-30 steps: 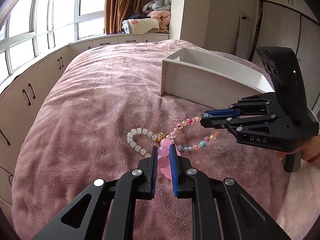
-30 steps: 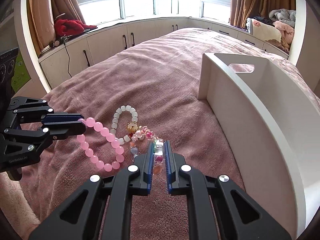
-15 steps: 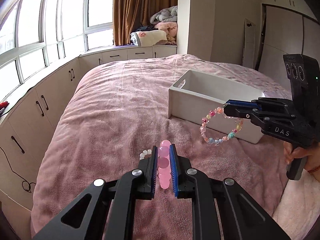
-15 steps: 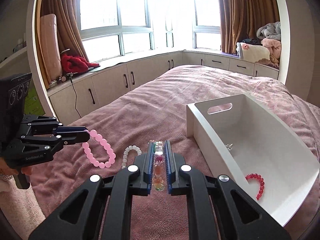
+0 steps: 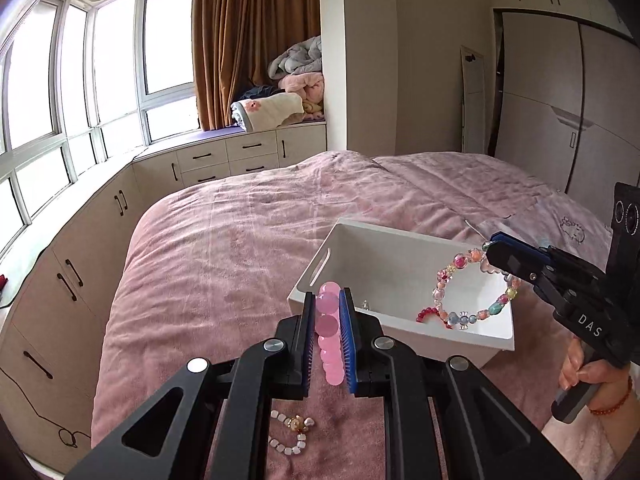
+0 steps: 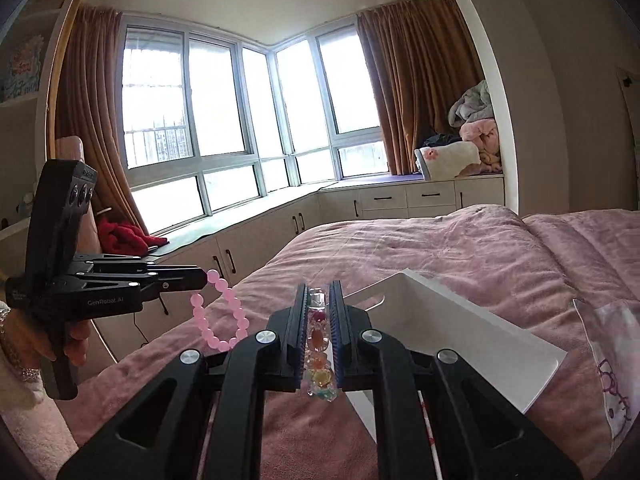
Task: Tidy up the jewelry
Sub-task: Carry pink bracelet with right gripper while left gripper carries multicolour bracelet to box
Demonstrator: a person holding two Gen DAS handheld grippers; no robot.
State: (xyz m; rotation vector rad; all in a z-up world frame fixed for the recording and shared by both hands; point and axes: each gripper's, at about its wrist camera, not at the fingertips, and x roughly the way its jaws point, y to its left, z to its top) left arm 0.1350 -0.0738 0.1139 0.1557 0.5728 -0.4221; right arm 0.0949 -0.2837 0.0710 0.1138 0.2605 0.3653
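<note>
I look over a bed with a pink blanket [image 5: 240,248] in a bedroom, with a bay window [image 6: 224,120] and brown curtains [image 5: 256,40] behind it.

My left gripper [image 5: 327,312] is raised above the blanket and points toward 12 o'clock. Its jaws are closed on the pink bead bracelet [image 5: 330,336], and the beads stand in a line between the two blue pads. In the right wrist view this same gripper [image 6: 206,278] is held level at 9 o'clock, the hand [image 6: 72,340] is around its handle from below, and the pink loop [image 6: 222,316] hangs free under the tips.

My right gripper [image 6: 319,308] is also lifted and closed, and it pinches the multicolour bead bracelet [image 6: 318,344]. In the left wrist view it [image 5: 490,248] comes in from 3 o'clock and tilts a little downward; the bracelet [image 5: 472,292] hangs as an open ring above the white storage box [image 5: 312,280]. The right hand [image 5: 592,376] grips the handle low at 4 o'clock.

The box lies on the blanket just ahead of the left tips, at 1 o'clock. Inside it lies a red bead bracelet [image 5: 426,314], near the front wall. A white bead bracelet with a gold charm [image 5: 292,436] rests on the blanket under the left gripper, at 6 o'clock.
</note>
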